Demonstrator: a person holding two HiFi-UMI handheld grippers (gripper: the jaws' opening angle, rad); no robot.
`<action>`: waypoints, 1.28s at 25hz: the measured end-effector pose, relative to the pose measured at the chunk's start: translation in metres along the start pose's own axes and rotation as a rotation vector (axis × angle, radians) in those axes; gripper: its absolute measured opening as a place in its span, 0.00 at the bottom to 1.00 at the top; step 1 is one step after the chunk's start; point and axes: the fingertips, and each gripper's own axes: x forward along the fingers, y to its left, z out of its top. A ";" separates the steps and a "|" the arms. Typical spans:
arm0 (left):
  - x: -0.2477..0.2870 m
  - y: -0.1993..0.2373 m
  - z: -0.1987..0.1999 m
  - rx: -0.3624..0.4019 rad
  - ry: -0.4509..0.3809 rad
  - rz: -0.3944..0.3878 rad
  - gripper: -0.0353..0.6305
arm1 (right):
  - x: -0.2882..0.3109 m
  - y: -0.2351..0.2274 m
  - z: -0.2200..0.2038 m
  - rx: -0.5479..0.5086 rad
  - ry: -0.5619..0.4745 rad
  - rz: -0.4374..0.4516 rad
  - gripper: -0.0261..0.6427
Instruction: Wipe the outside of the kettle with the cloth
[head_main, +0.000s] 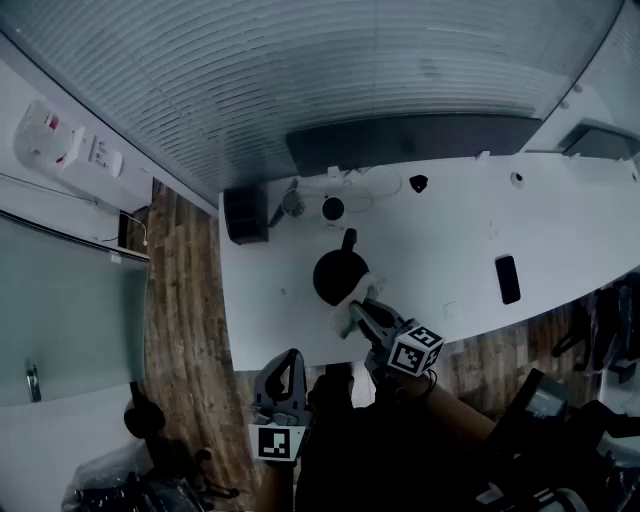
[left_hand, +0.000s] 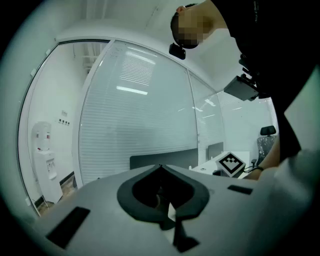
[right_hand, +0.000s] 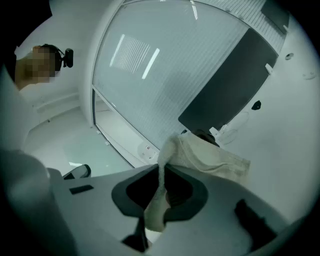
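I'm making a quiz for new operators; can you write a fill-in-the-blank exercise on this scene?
The right gripper is shut on the ____.
Just beyond the cloth, a black ____ stands on the white table.
The left gripper is shut and holds ____.
Missing words: cloth; kettle; nothing.
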 end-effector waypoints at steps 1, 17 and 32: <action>0.004 0.002 -0.002 -0.003 0.001 -0.001 0.06 | 0.005 -0.002 0.000 -0.004 0.003 0.004 0.08; 0.051 0.015 -0.014 0.044 0.073 -0.118 0.06 | 0.005 -0.056 -0.033 0.064 0.051 -0.131 0.08; 0.055 -0.021 -0.025 0.049 0.109 -0.166 0.06 | 0.010 -0.135 -0.096 0.158 0.150 -0.242 0.08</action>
